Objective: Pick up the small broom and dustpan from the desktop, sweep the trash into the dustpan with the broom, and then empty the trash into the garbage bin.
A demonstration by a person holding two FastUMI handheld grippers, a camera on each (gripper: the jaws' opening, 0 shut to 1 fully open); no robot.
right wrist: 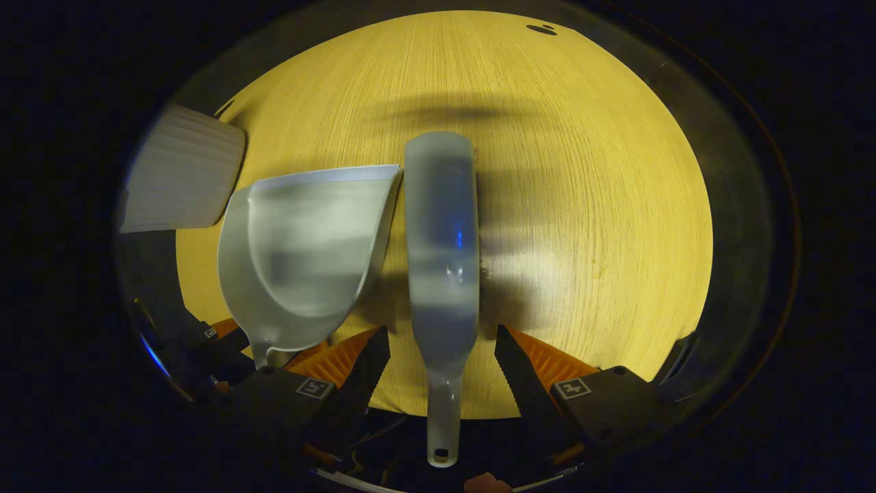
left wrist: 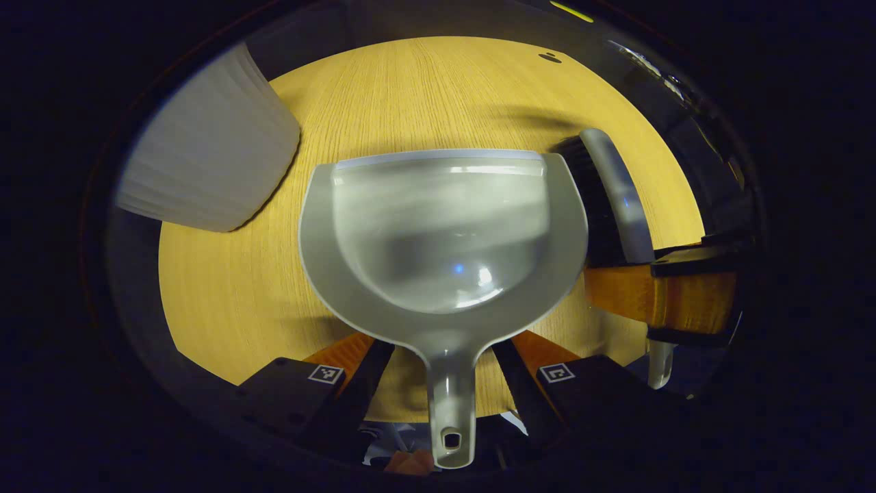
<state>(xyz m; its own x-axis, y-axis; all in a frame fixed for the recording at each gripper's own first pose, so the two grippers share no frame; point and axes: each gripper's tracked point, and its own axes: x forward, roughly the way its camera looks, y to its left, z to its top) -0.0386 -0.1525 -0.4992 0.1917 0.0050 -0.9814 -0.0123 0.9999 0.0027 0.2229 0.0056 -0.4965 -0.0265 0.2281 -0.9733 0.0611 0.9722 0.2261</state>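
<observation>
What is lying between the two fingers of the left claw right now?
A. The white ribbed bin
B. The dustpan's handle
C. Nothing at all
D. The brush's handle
B. In the left gripper view the dustpan has its handle running down between the fingers of the left claw, which stand apart on either side; the brush lies off to its side.

In the left gripper view the dustpan [left wrist: 445,233] hides part of the broom's bristles [left wrist: 588,205]; the ribbed white bin [left wrist: 212,150] is cut off at upper left.

Dim booth: wood-grain desktop [right wrist: 582,171], ribbed white bin [left wrist: 212,164].
</observation>
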